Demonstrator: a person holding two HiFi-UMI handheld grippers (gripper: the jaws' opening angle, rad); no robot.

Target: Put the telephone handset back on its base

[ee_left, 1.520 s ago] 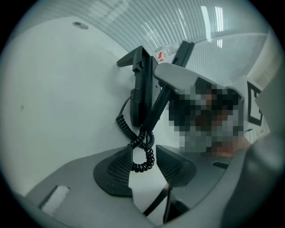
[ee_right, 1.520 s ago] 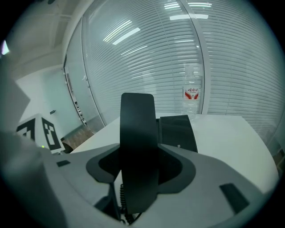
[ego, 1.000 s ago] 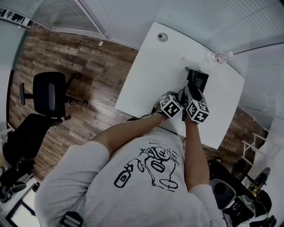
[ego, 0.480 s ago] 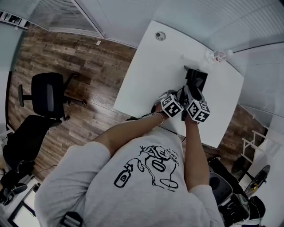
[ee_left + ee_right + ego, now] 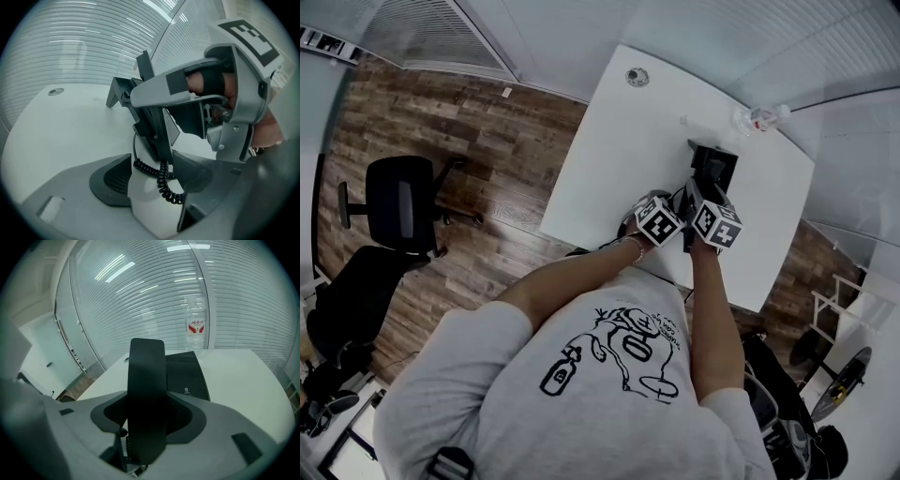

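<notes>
Only its own view shows the right gripper (image 5: 147, 417) pinching the black handset (image 5: 146, 380) near the telephone base (image 5: 188, 372); the left gripper (image 5: 157, 180) has just opened its jaws, which stand spread with the coiled cord (image 5: 169, 194) between them.

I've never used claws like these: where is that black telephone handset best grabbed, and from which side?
Probably mid-length on the handset, pads on its two narrow edges, coming at its flat face. It is slim and even there, and the coiled cord hangs off the lower end. The right gripper holds it that way.
</notes>
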